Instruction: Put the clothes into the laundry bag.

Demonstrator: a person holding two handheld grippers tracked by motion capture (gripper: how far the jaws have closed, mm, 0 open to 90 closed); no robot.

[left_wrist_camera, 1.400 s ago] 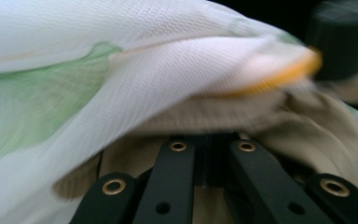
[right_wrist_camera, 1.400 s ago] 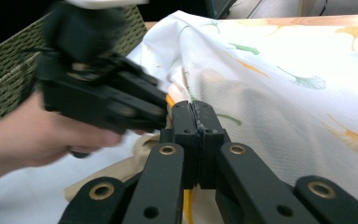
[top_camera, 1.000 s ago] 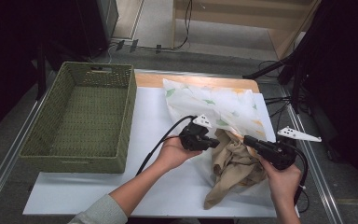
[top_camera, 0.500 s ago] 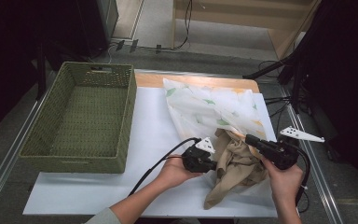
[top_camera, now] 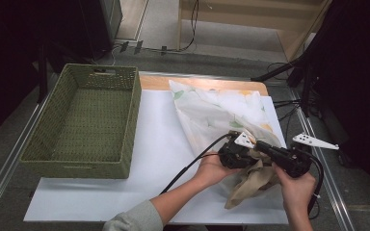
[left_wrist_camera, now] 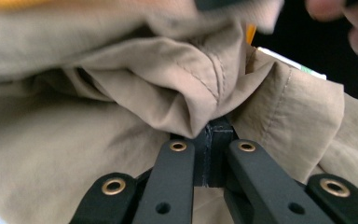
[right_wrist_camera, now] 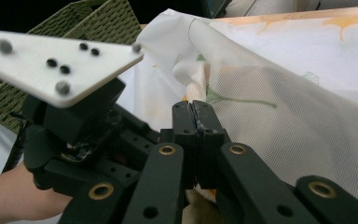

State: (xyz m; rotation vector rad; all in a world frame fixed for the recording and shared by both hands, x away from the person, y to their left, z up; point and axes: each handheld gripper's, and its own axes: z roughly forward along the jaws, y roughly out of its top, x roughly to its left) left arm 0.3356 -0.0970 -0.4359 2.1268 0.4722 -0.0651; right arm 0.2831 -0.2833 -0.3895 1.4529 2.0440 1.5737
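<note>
Crumpled khaki cotton garment (top_camera: pixel 253 180) lies at the near right of the white table sheet (top_camera: pixel 159 144), its far edge overlapping the white mesh laundry bag with leaf print (top_camera: pixel 217 113); woven green rectangular basket (top_camera: pixel 89 122) stands well apart at the left, nothing in it; left gripper (top_camera: pixel 238 155) has its jaws clenched on a fold of the khaki garment, seen pinched at the tips in the left gripper view (left_wrist_camera: pixel 213 140); right gripper (top_camera: pixel 265 148) has its jaws pressed together on the white mesh of the bag (right_wrist_camera: pixel 261 107), close beside the other gripper; judged step: working the garment into or at the bag's opening. Risks: the pinch on the garment looks shallow, only a ridge of cloth, so a pull could slip it free; the thin mesh may tear or slide out of the right jaws if the two hands pull apart; the two grippers sit so near that their bodies or cables could foul. Against one second ago: left gripper has shifted nearer and rightward, into the khaki cloth; right hand unchanged in place; basket and bag unmoved.
</note>
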